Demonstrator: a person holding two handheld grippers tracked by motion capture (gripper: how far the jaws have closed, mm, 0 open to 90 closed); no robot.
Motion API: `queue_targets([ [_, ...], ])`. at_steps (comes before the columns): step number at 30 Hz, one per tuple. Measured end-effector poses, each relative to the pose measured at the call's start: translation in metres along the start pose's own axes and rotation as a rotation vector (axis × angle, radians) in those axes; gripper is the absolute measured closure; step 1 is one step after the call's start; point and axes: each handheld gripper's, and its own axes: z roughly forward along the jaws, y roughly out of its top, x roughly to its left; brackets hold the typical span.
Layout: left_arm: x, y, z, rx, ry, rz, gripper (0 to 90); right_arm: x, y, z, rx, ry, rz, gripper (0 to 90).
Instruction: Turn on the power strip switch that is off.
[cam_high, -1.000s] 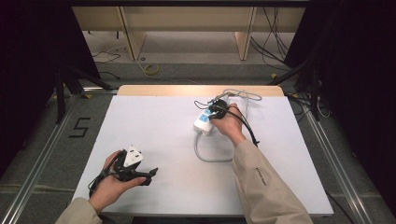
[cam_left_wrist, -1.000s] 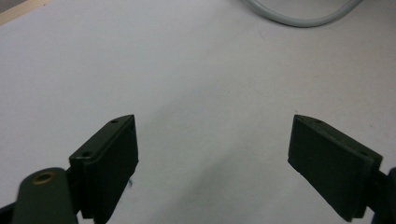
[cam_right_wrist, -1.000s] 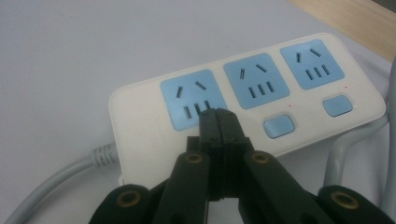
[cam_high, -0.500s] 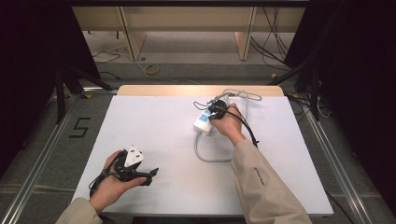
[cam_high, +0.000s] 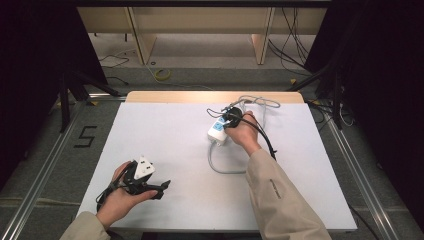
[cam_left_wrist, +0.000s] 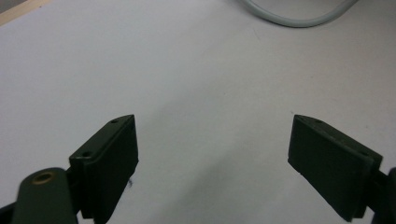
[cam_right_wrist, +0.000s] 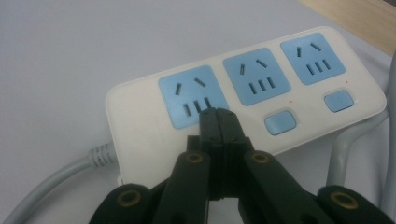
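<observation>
White table (cam_high: 165, 130): power strip (cam_right_wrist: 243, 93) under closed right gripper (cam_right_wrist: 218, 116) jaws.

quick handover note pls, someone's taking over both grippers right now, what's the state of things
Right gripper: jaws shut with nothing between them, tips pressed at the power strip, where the switch of the socket nearest the cord would sit. The other two blue switches are in plain sight.
Left gripper: jaws wide open, empty, low over the bare white table at the near left corner.
Power strip lies at the far middle of the table, its grey cord looping toward the person; nothing is plugged into its three sockets.
Done: right gripper is on the first switch.
Left: whether that switch has clicked cannot be told; check it.
</observation>
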Motion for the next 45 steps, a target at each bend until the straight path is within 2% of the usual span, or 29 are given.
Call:
queue_targets([
  [31, 0.0009, -0.0003, 0.0000, 0.001, 0.001, -0.002, 16.0, -0.0011, -0.0024, 0.0006, -0.021, 0.005, 0.028, 90.0],
  [37, 0.0013, -0.0005, -0.0002, 0.003, 0.002, 0.000, 15.9, -0.0018, -0.0040, 0.0003, -0.048, 0.002, 0.057, 90.0],
  [45, 0.0019, -0.0005, -0.0004, 0.004, 0.002, 0.000, 15.9, -0.0006, -0.0044, -0.0016, -0.043, 0.011, 0.037, 90.0],
])
